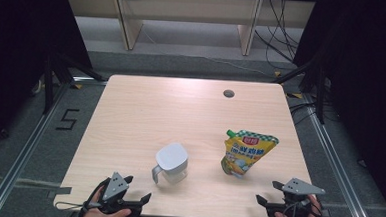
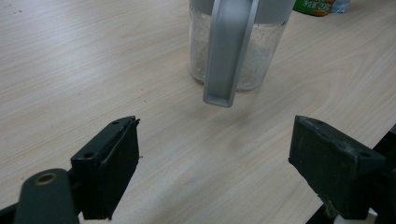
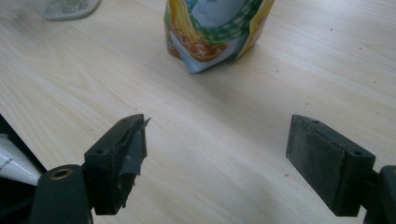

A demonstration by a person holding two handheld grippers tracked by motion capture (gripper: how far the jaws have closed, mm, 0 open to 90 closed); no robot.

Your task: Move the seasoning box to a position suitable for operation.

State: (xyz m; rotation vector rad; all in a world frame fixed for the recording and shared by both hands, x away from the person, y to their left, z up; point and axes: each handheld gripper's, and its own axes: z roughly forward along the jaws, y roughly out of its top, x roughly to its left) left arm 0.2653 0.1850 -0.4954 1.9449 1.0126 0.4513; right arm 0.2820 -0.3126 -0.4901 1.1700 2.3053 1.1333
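A clear jug (image 1: 171, 162) with a grey lid and a grey handle stands near the table's front middle. In the left gripper view the jug (image 2: 238, 46) holds a pale grainy filling, and its handle (image 2: 229, 51) faces my left gripper (image 2: 215, 140). That gripper (image 1: 138, 187) is open and empty, at the front edge left of the jug. A yellow stand-up pouch (image 1: 246, 154) with a green checked top stands to the right. My right gripper (image 1: 267, 191) is open in front of the pouch (image 3: 215, 32), with bare wood between its jaws (image 3: 217, 140).
The light wooden table (image 1: 180, 113) has a round cable hole (image 1: 228, 94) near its far edge. Both hands rest at the front edge. Dark frame legs and cables stand on the floor around the table. The jug's base (image 3: 70, 8) shows at the upper left of the right gripper view.
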